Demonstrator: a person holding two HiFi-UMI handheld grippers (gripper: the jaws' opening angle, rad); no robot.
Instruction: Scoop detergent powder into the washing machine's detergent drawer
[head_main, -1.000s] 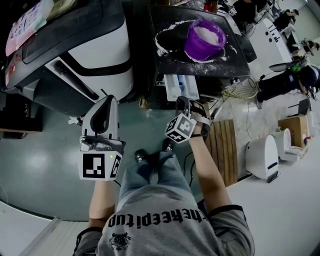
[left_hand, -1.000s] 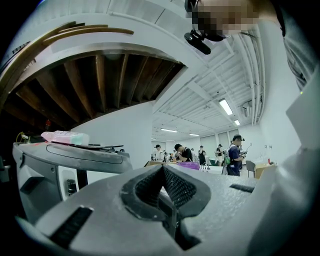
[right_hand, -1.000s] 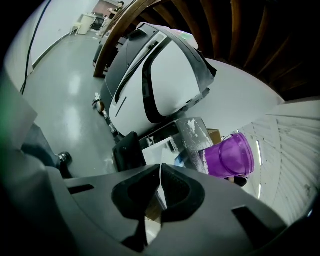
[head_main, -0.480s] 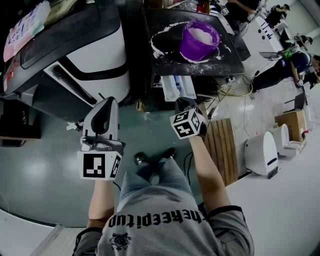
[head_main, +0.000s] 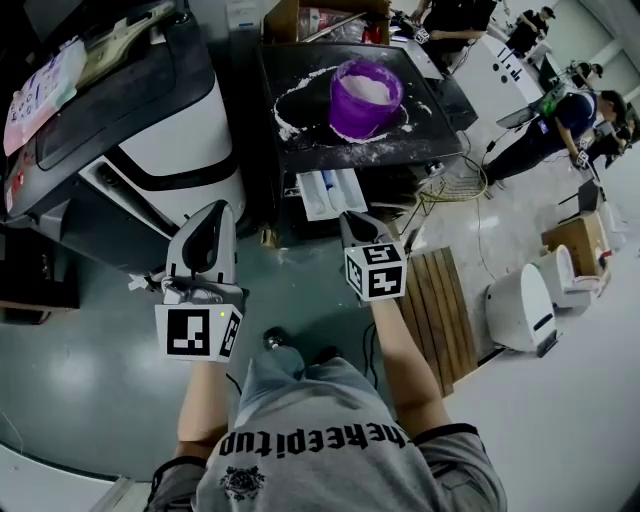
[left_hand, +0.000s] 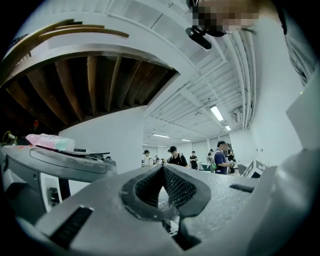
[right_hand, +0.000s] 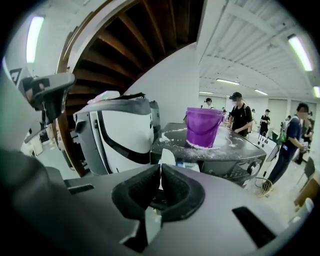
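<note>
Two grippers in head view: left gripper (head_main: 213, 212) and right gripper (head_main: 352, 222), both short of the washer (head_main: 440, 145). Round purple bucket (head_main: 365, 98) of white powder (head_main: 368, 88) sits on its dark, dusted top; pale drawer (head_main: 330, 190) juts out below.
Left gripper view: ribbed dark pads (left_hand: 176, 187) pressed together, nothing btwn.
Right gripper view: pads (right_hand: 176, 190) likewise meet, empty.

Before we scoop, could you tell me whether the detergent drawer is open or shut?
Open: the detergent drawer juts out of the washing machine, its compartments showing.
</note>
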